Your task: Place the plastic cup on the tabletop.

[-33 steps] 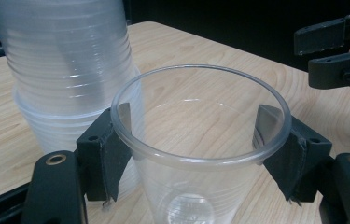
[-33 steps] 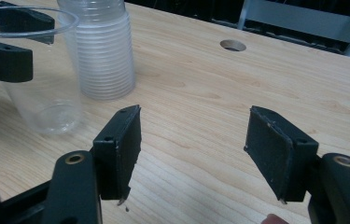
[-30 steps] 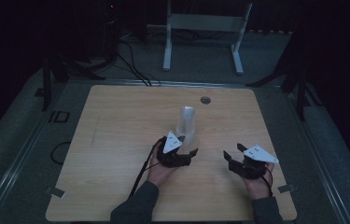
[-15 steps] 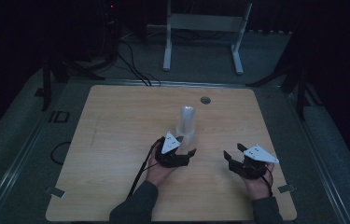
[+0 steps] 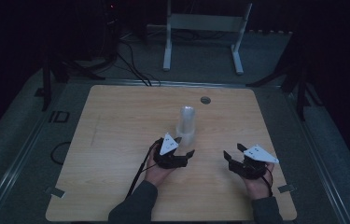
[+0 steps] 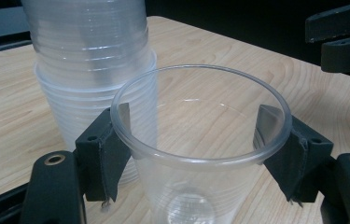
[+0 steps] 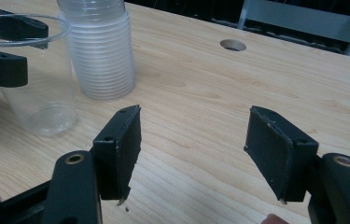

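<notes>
A tall stack of clear plastic cups [image 5: 186, 122] stands upright near the middle of the wooden table [image 5: 112, 140]. Just in front of it, a single clear cup [image 6: 200, 154] rests with its base on the table. My left gripper [image 5: 185, 145] is closed on this cup, one pad pressing each side of its rim [image 6: 196, 126]. The stack [image 6: 93, 60] rises right behind the held cup. To the right, my right gripper [image 5: 232, 150] stands open over bare wood, nothing between its jaws [image 7: 193, 140]. From the right gripper view, the cup [image 7: 37, 93] and the stack [image 7: 100, 51] stand at the far left.
A round hole [image 5: 205, 100] is cut in the table near its far edge, also seen as the hole [image 7: 233, 45] ahead of the right gripper. Behind the table stands a white metal frame [image 5: 205, 28], with dark cables [image 5: 130, 60] on the floor.
</notes>
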Motion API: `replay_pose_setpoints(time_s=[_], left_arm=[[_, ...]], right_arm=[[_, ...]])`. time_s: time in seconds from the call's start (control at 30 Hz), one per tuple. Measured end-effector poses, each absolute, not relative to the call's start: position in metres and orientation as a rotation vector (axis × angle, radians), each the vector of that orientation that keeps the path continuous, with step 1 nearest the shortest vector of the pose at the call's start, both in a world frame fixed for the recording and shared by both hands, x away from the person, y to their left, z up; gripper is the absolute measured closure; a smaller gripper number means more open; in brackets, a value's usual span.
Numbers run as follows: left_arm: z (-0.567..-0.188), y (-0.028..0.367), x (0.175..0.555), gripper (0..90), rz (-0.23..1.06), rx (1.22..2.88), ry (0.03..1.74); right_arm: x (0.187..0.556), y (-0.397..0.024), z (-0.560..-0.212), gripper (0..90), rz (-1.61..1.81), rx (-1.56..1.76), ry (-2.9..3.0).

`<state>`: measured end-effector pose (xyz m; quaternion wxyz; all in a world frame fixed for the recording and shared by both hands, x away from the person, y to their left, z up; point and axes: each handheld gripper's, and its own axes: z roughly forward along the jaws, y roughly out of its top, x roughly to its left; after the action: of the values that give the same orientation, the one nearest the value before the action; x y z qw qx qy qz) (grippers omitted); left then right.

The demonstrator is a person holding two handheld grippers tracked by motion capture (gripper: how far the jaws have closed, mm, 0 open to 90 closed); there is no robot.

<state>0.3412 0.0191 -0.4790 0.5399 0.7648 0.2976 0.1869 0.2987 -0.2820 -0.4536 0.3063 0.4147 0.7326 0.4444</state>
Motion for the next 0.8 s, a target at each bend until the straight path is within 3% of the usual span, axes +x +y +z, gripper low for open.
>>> replay_pose_setpoints(time_s=[0.8], left_arm=[[-0.4853,0.0265,0.3364,24.0,0.434,1.843,0.709]], right_arm=[[0.2987,-0.2823,-0.4536,35.4,1.176,1.097,1.940]])
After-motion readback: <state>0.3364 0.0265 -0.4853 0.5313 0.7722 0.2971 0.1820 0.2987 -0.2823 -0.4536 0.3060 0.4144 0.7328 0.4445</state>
